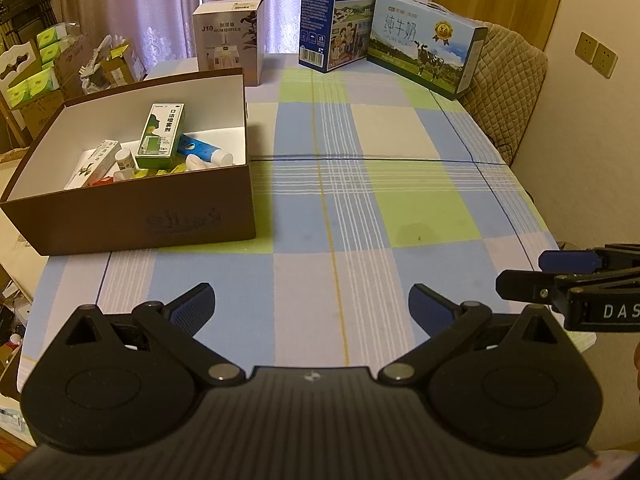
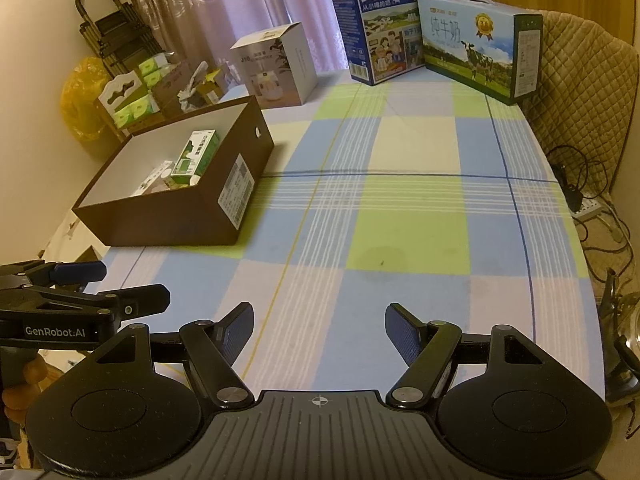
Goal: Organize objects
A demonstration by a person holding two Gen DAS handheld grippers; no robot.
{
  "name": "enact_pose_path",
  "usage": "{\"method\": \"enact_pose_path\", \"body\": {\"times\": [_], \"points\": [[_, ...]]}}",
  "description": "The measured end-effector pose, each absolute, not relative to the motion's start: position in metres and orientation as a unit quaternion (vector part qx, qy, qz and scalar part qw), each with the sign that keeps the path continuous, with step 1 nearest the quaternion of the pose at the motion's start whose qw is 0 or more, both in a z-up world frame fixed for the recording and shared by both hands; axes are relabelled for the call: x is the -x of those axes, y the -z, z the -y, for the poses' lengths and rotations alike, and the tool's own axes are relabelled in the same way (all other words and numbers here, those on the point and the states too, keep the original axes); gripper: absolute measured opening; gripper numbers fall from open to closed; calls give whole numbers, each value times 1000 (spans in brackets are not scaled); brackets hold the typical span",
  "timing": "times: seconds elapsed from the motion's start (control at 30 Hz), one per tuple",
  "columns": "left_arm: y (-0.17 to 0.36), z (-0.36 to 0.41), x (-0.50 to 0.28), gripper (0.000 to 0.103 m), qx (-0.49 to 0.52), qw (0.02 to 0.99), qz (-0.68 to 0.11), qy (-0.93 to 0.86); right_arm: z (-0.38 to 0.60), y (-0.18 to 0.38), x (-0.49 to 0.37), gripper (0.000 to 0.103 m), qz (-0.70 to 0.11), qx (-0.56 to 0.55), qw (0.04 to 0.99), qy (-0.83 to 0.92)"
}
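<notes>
Brown storage box [image 1: 132, 216] sits open near the left edge of the table, on the checked tablecloth [image 1: 360, 208], with its long side toward the near edge. Inside lie a green spray carton [image 1: 160, 132] leaning up against the other contents, a blue and white tube [image 1: 204, 150] beside it toward the box's right wall, a white carton [image 1: 94, 164] toward the left wall, and a small white bottle [image 1: 125, 159] between them. Along the far edge stand a humidifier box [image 1: 230, 40], a tall blue milk carton [image 1: 340, 16] and a pale blue milk case [image 1: 426, 48], the last two touching or nearly so. Left gripper [image 1: 312, 300] hangs over the near edge with its blue pads apart and nothing between them. Right gripper [image 2: 319, 324] is beside it, likewise spread wide and empty, over bare cloth well apart from the box
</notes>
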State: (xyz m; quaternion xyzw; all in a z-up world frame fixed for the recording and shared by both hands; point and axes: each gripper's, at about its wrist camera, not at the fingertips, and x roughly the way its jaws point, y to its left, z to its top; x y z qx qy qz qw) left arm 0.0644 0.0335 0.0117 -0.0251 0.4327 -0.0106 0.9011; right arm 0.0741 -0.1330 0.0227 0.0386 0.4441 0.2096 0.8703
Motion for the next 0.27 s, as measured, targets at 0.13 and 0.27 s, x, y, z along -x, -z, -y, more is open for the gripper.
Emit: {"method": "enact_pose_path", "body": {"times": [0.13,0.27], "points": [[-13,-33,-62,102,25,903,-429,9,133,-22,-73,70,-444,-38,870,-212],[-13,-32,-61,102,22,903,-428,4,135,-21,-73,70,-444,-38,869,-215]]}}
